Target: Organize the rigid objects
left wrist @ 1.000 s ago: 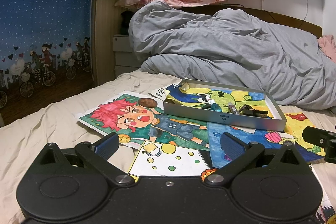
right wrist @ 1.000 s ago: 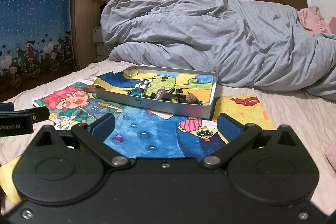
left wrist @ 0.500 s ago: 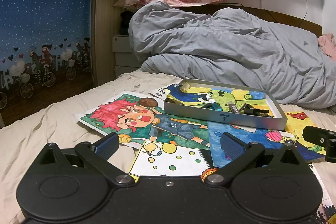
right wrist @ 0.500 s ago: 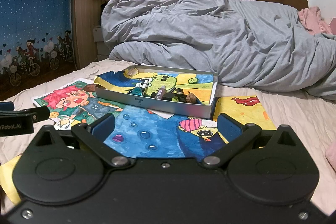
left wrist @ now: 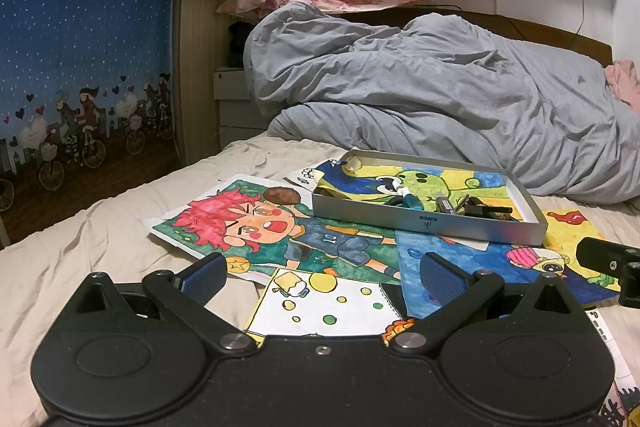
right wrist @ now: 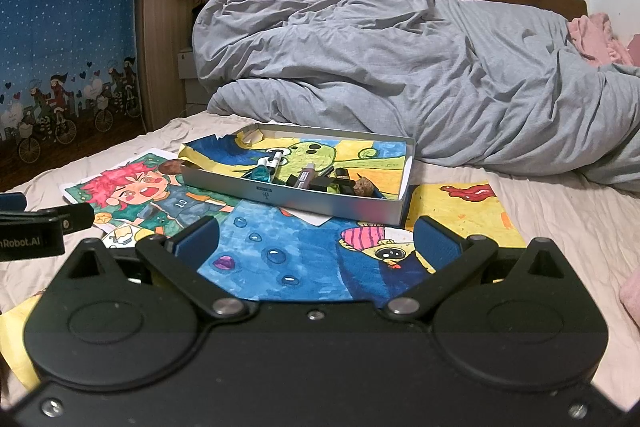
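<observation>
A shallow silver box (left wrist: 428,225) (right wrist: 288,197) lies on the bed over coloured drawings. Inside it are a small blue bottle (left wrist: 408,198) (right wrist: 262,173), a purple tube (right wrist: 305,178), black pieces (left wrist: 484,207) and a brown lump (right wrist: 363,187). A brown stone-like object (left wrist: 282,195) (right wrist: 172,167) lies outside the box at its left, on the red-haired drawing. My left gripper (left wrist: 322,273) is open and empty, short of the box. My right gripper (right wrist: 316,241) is open and empty, just short of the box.
Several drawings (left wrist: 256,227) (right wrist: 288,259) cover the beige sheet. A grey duvet (left wrist: 440,99) is heaped behind the box. A blue patterned wall (left wrist: 80,47) stands at the left. Pink cloth (right wrist: 596,35) lies at the far right.
Both views have shifted very slightly; the box sits a touch lower and nearer in the frames. Both grippers stay open and empty.
</observation>
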A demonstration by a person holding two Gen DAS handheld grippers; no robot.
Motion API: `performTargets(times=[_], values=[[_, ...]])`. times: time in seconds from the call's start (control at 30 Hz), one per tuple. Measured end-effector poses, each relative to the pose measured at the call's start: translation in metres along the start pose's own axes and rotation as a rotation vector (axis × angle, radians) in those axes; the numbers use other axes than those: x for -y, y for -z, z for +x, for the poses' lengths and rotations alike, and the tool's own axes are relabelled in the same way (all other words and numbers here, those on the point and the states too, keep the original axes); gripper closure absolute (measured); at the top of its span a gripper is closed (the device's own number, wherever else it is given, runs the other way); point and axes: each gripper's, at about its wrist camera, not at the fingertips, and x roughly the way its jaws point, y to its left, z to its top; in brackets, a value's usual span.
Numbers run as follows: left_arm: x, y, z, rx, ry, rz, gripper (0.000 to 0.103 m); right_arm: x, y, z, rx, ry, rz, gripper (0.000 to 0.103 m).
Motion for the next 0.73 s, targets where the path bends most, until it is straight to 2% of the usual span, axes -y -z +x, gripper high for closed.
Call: performTargets(times=[0.73], values=[[-0.0001,-0.0001,-0.0005,0.000,-0.002,0.001,0.001,0.0017,0.0000,0.0012,-0.009,-0.004,-0.009,0.001]])
